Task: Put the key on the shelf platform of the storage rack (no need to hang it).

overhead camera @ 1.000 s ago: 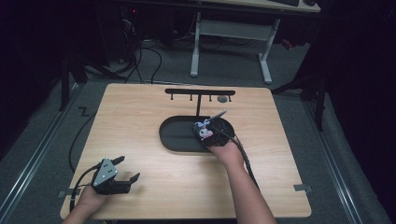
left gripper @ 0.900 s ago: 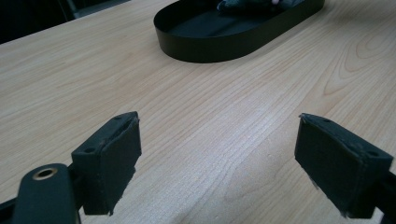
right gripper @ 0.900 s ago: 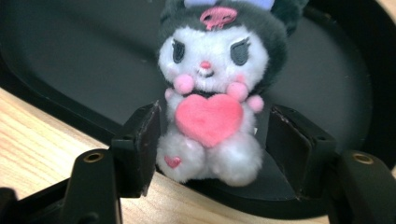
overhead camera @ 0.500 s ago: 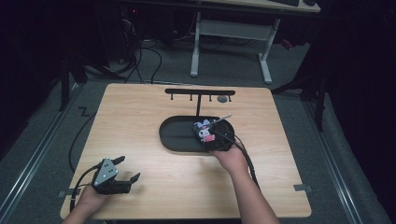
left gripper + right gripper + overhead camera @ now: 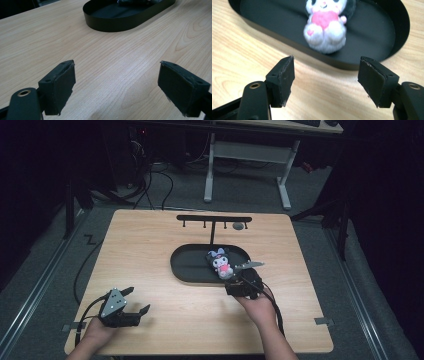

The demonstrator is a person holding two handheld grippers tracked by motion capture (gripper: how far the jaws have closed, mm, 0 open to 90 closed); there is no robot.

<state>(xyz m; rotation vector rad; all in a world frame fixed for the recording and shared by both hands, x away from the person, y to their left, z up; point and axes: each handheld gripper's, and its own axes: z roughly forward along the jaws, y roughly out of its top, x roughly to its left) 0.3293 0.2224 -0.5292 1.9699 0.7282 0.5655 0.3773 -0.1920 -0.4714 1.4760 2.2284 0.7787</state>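
A plush toy (image 5: 220,262) is seen lying in the right part of the black oval tray (image 5: 187,270), at the centre of the high view. The right gripper (image 5: 239,281) is held just below and right of the tray's rim; its jaws have just been opening and are spread wide, with nothing between them. In the right gripper view the plush toy (image 5: 325,25) is shown beyond the pads (image 5: 284,80). The left gripper (image 5: 134,303) is kept at the lower left of the table (image 5: 150,235), released and empty.

White-and-pink plush toy (image 5: 325,27) with black hood, black tray (image 5: 187,265), pale wood-grain table (image 5: 150,240)
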